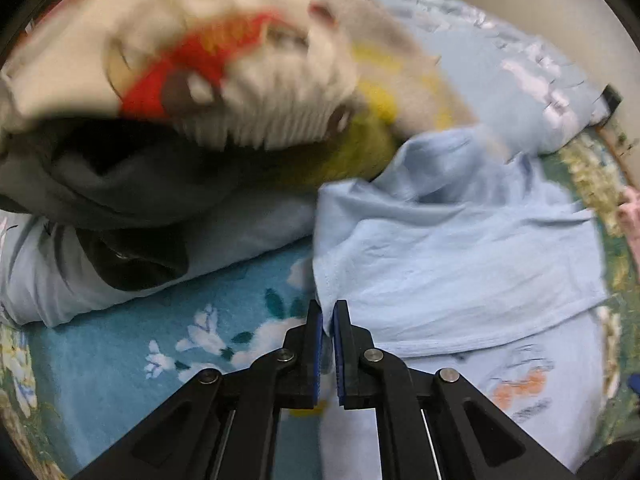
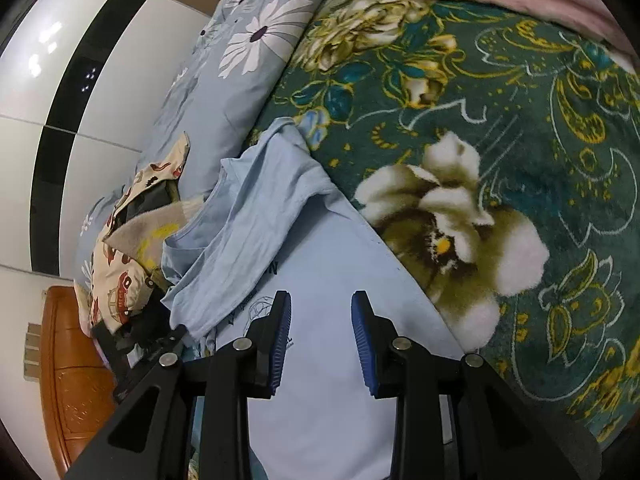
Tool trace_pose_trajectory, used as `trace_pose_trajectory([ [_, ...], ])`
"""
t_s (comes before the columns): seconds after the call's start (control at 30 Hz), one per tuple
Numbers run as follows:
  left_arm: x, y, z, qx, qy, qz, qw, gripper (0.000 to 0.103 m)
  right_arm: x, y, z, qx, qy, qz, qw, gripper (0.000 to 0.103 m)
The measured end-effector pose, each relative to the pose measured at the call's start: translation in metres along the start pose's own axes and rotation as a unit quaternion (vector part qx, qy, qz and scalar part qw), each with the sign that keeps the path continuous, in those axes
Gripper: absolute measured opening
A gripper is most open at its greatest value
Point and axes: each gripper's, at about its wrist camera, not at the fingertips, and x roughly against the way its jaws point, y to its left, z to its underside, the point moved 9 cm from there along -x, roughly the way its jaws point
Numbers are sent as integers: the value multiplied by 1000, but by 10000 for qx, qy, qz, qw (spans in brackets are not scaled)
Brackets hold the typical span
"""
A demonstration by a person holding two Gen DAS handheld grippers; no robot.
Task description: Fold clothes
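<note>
Left gripper [image 1: 327,322] is clenched on the edge of the light blue shirt [image 1: 448,256], spread on the floral blanket [image 2: 520,128] beside 1 clothes pile [image 1: 192,80], apparently for folding, while right gripper [image 2: 320,312] hovers released over it.

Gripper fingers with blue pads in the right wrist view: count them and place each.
2. One finger stands left of centre, the other finger right of centre, apart, over the light blue shirt. None seems hidden.
</note>
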Motion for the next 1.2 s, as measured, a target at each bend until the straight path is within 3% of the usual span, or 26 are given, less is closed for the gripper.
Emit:
trace_pose_trajectory([
  [0.07, -11, 2, 8, 75, 356, 33, 9993, 10, -1, -3, 0, -52, 35, 31, 10000, 32],
  [0.13, 2, -3, 10, 181, 310, 421, 9985, 9, -2, -6, 0, -105, 71, 63, 9999, 32],
  [0.17, 11, -5, 12, 198, 233, 640, 9975, 14, -3, -7, 0, -131, 89, 78, 9998, 32],
  [0.2, 23, -6, 17, 180, 194, 814, 9963, 27, -3, -8, 0, -145, 100, 113, 9998, 32],
  [0.27, 36, -4, 29, 128, 151, 921, 9956, 37, -3, -8, 1, -117, 109, 191, 9997, 32],
  [0.4, 46, 13, 77, 283, 364, 1009, 9938, 37, 7, -4, 5, 73, 100, 252, 9996, 34],
  [0.53, 47, 18, 140, 671, 768, 1298, 9863, 37, 24, -7, 9, 149, 228, 276, 9992, 41],
  [0.67, 52, 4, 179, 483, 1145, 1406, 9822, 37, 37, -24, 17, 113, 642, 639, 9958, 41],
  [0.83, 61, -2, 214, 245, 1337, 1488, 9795, 37, 33, -42, 24, 701, 1361, 1691, 9736, 41],
  [0.9, 65, -5, 224, 189, 1361, 1532, 9786, 37, 27, -45, 25, 1061, 1566, 1902, 9634, 41],
  [1.03, 68, -9, 242, 100, 1389, 1603, 9772, 37, -2, -66, 55, 1152, 2581, 2150, 9348, 41],
  [1.1, 67, -4, 247, 126, 1454, 1587, 9765, 37, -8, -74, 64, 1103, 2854, 2273, 9245, 41],
  [1.2, 64, -8, 248, 116, 1522, 1632, 9747, 37, -13, -78, 69, 1037, 3043, 2278, 9191, 41],
])
